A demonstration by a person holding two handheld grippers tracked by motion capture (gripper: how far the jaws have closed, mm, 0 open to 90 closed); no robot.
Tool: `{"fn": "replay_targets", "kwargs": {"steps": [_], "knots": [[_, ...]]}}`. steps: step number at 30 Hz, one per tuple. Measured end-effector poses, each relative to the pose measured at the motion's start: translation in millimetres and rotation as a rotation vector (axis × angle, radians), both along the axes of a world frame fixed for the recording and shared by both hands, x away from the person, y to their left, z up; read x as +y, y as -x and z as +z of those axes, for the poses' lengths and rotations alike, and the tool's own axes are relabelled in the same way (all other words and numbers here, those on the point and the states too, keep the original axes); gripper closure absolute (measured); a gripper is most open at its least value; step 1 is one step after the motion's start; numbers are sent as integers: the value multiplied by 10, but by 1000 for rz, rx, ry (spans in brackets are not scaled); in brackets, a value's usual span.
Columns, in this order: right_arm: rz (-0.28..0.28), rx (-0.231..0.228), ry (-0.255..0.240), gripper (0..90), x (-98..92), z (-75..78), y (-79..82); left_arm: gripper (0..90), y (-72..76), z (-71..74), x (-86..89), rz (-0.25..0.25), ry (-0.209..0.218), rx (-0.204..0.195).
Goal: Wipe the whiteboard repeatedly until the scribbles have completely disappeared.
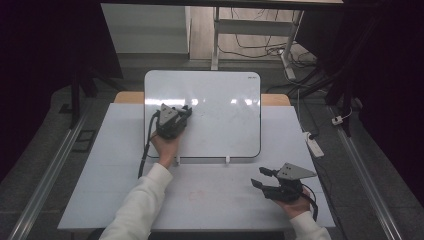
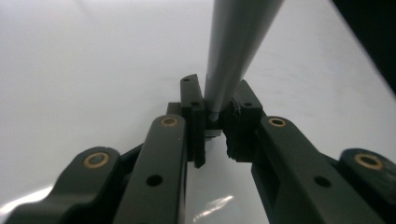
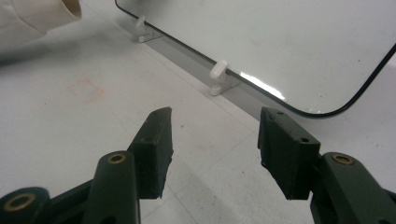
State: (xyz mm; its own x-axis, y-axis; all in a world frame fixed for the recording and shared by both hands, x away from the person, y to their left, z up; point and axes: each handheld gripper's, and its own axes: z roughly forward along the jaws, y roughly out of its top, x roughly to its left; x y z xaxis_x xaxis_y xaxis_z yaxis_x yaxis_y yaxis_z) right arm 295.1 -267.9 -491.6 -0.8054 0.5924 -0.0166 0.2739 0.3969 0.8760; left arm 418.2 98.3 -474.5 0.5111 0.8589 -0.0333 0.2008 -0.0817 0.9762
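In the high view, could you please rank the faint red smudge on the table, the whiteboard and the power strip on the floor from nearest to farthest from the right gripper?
From the right gripper:
1. Power strip, on the floor, to its right.
2. Red smudge, on the table, to its left.

The whiteboard, ahead of its open fingers, is too close to the strip to call.

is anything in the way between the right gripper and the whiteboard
Nothing visible does. The right gripper hangs open over bare table, and only clear tabletop lies between it and the whiteboard edge with its white clips. The left gripper holds a grey pen farther off.
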Motion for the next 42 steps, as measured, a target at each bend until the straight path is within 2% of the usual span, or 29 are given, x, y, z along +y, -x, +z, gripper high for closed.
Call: {"fn": "replay_targets", "kwargs": {"steps": [1,2,4,6,7,8,9,11,14,15,20,21,23,24,25,26,27,30,31,33,34,37,40,41,42], "knots": [[-2,0,1,448,4,3,2,783,-6,-11,-120,-24,-10,1],[-2,0,2,448,4,3,3,783,-6,-11,-120,-24,-10,1],[-4,-1,0,448,-2,4,3,783,-11,-7,-338,-52,-42,-5],[-6,0,-4,447,-22,5,2,783,-22,7,-339,-51,-45,-5],[-9,0,-7,448,-37,5,1,783,-50,27,-288,-52,-43,-2],[-10,-1,-8,447,-51,7,4,783,-73,56,-222,-33,-48,-6],[-12,-2,-9,447,-61,11,8,783,-129,120,-62,4,-23,-3],[-17,-10,-15,447,-89,26,18,783,-190,197,94,42,-1,3],[-24,-12,-27,447,-109,42,14,783,-244,253,124,49,-5,10],[-24,-13,-26,448,-102,44,13,783,-252,260,81,50,-14,7],[-13,-10,-15,446,-52,33,12,783,-265,204,-445,-54,-26,12],[-12,-11,-14,446,-45,34,16,783,-265,204,-445,-54,-26,12],[-13,-13,-13,446,-43,36,19,783,-248,186,-616,-90,-42,19],[-16,-13,-16,446,-59,36,16,783,-227,174,-683,-106,-65,22],[-17,-11,-20,446,-67,35,13,783,-227,174,-683,-106,-65,22],[-19,-10,-23,446,-78,34,11,783,-212,187,-629,-116,-66,44],[-19,-10,-23,446,-78,34,11,783,-212,187,-629,-116,-66,44],[-31,-38,-28,447,-75,58,36,783,-155,210,-487,-121,-80,62],[-38,-48,-29,447,-68,69,42,783,-91,222,-368,-141,-80,86],[-48,-64,-34,446,-61,97,49,783,-19,215,-263,-169,-77,115],[-48,-64,-34,446,-61,97,49,783,-19,215,-263,-169,-77,115],[-62,-88,-50,445,-34,137,51,783,93,199,-124,-225,-53,167],[-55,-96,-51,445,0,147,62,782,252,203,-21,-273,-56,194],[-56,-95,-53,445,12,149,68,782,353,210,32,-297,-45,209],[-55,-96,-54,445,25,151,71,782,353,210,32,-297,-45,209]]}}
